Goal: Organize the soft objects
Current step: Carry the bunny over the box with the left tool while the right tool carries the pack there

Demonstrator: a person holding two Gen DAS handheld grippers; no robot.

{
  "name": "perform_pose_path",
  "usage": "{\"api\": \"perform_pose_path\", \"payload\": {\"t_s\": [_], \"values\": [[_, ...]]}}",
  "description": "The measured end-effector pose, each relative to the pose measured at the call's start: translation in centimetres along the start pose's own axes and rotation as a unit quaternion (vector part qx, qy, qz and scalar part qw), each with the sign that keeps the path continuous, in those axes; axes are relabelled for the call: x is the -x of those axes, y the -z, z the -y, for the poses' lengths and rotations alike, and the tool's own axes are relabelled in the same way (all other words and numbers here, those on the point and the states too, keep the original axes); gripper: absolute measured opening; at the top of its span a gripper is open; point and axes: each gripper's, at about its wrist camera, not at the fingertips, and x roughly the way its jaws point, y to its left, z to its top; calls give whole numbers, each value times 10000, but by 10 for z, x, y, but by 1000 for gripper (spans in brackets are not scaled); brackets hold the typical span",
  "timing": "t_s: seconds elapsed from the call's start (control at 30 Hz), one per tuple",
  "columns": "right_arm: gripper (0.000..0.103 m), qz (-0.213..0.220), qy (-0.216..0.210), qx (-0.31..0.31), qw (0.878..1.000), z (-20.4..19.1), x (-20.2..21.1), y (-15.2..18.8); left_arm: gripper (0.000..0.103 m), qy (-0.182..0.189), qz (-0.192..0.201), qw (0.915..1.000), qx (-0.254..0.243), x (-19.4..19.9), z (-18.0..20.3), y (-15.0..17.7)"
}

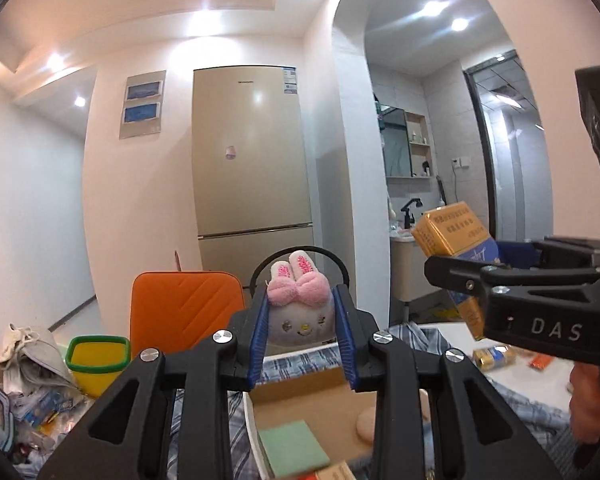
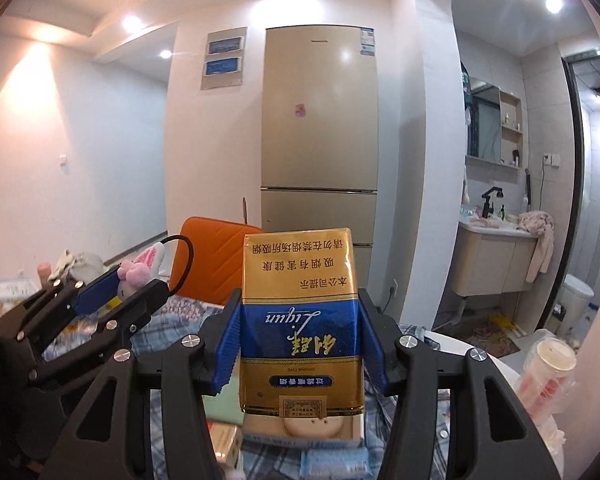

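My left gripper (image 1: 302,316) is shut on a white plush bunny head (image 1: 300,312) with pink ears, a pink bow and a black loop. It holds it up above an open cardboard box (image 1: 320,396). The bunny also shows in the right wrist view (image 2: 134,276). My right gripper (image 2: 300,332) is shut on a gold and blue cigarette carton (image 2: 300,320), held upright in the air. In the left wrist view the carton (image 1: 452,236) is up at the right, with the right gripper (image 1: 456,276) beside it.
The box holds a green pad (image 1: 296,448) and a peach round thing (image 1: 366,426). Blue plaid cloth (image 1: 296,364) lies under it. An orange chair back (image 1: 184,304) and a yellow bin (image 1: 96,360) stand behind. A fridge (image 1: 252,160) is at the back. A bagged cup (image 2: 548,368) is at the right.
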Motion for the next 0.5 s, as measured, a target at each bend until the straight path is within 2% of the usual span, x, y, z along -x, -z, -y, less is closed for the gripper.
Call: {"api": "perform_pose_path", "payload": {"t_s": [0.1, 0.23, 0.37, 0.5], "values": [[55, -147, 13, -110, 9998, 3, -26, -7, 29, -94, -90, 9997, 183, -15, -7, 5], [55, -383, 105, -108, 9992, 5, -63, -6, 30, -174, -261, 9995, 97, -33, -7, 22], [55, -729, 187, -211, 9969, 11, -101, 14, 30, -249, -514, 9984, 60, -50, -12, 41], [55, -1091, 299, -221, 9933, 18, -135, 45, 30, -197, -942, 9953, 87, -69, -17, 60]]}}
